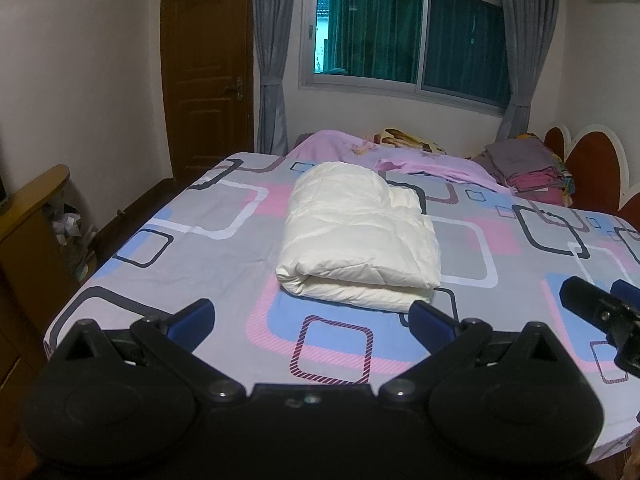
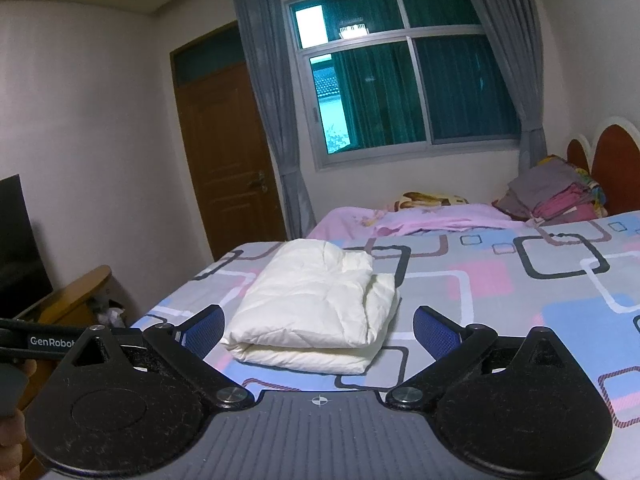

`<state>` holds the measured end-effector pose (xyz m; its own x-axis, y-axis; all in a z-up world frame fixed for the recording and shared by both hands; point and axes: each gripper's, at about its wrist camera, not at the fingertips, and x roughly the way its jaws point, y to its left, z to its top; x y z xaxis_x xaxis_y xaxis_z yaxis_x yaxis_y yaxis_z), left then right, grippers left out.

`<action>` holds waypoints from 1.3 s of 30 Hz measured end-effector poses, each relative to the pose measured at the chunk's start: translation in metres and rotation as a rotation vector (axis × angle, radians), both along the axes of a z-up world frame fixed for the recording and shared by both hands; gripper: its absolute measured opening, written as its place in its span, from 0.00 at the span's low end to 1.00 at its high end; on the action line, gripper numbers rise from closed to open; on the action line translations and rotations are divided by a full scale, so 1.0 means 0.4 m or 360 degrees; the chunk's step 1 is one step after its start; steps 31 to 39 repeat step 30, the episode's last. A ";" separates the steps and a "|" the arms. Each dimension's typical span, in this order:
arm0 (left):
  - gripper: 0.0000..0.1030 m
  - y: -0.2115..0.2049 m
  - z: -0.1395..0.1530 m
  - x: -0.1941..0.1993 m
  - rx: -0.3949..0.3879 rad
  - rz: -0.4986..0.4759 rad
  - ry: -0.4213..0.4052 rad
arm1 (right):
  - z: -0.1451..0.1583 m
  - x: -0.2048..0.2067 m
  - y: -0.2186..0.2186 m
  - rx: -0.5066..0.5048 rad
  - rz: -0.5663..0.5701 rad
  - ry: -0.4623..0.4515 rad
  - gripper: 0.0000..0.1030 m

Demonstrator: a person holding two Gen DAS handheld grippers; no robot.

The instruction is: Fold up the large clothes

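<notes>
A cream-white padded garment (image 1: pixel 356 236) lies folded into a thick rectangular bundle on the patterned bed sheet (image 1: pixel 192 248). It also shows in the right wrist view (image 2: pixel 316 304). My left gripper (image 1: pixel 310 316) is open and empty, held above the sheet just short of the bundle's near edge. My right gripper (image 2: pixel 318 328) is open and empty, its jaws wide apart on either side of the bundle's near end, not touching it. The right gripper's tip also shows at the right edge of the left wrist view (image 1: pixel 600 308).
A pink quilt (image 1: pixel 400 156) and a stack of folded clothes (image 1: pixel 524 168) lie at the far side near the red headboard (image 1: pixel 596 160). A wooden cabinet (image 1: pixel 28 232) stands left of the bed. A door (image 1: pixel 208 76) and a curtained window (image 1: pixel 404 28) are behind.
</notes>
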<state>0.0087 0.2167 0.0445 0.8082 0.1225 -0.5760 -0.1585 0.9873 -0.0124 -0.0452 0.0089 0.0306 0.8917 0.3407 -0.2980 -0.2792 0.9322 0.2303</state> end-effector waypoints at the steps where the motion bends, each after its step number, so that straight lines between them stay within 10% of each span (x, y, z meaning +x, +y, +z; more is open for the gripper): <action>1: 1.00 0.001 -0.001 0.000 -0.0001 0.0001 0.0001 | -0.001 0.001 0.001 -0.0002 0.0000 0.0002 0.97; 39: 0.99 0.028 -0.065 0.095 -0.0015 -0.0088 0.0008 | -0.061 0.091 -0.013 -0.0028 -0.0040 0.0125 0.97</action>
